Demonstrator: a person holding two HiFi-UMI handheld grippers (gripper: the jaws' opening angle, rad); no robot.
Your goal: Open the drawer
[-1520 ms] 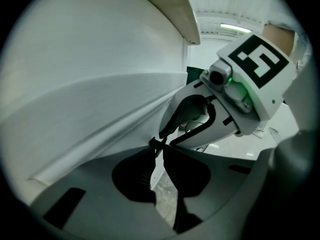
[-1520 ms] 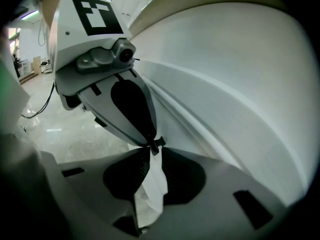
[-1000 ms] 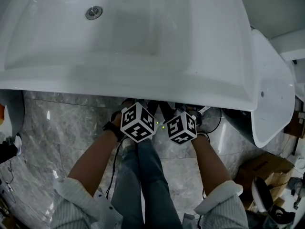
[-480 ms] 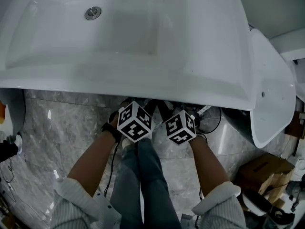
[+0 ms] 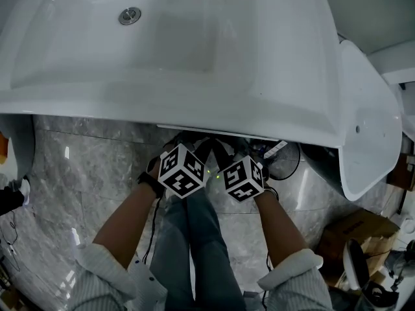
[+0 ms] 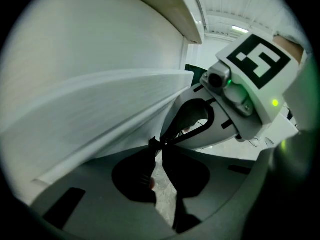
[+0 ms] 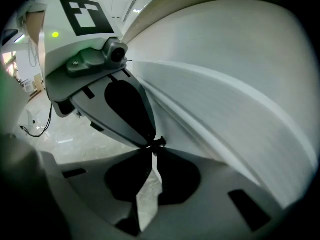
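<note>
Where the head view looks down, a glossy white rectangular washbasin [image 5: 279, 63] fills the upper half of the frame, its shallow bowl smooth and round-cornered. Below it spreads a grey veined marble floor [image 5: 84, 167], polished enough to catch glints.

The drawer sits under the basin's near rim at the frame's centre, almost wholly hidden from above. Its front [image 6: 100, 104] is a pale panel with fine lengthwise grain, bowed by the wide lens. It fills the upper left of the left gripper view and the right side of the right gripper view [image 7: 225, 94].

Two bare forearms, with cream ribbed sleeves [image 5: 110, 271] bunched at the elbows, reach up from the bottom edge and converge. The two marker cubes — left [image 5: 183, 171] and right [image 5: 243, 179] — sit close side by side just below the rim.

The left gripper [image 6: 156, 145] has its dark jaws pressed together at the tips, right at the panel's lower edge, with only marble showing through the wedge between them lower down. The right gripper [image 7: 154, 145] is closed the same way, tip to tip with its neighbour.

A small round metal drain [image 5: 130, 15] sits at the upper left.
</note>
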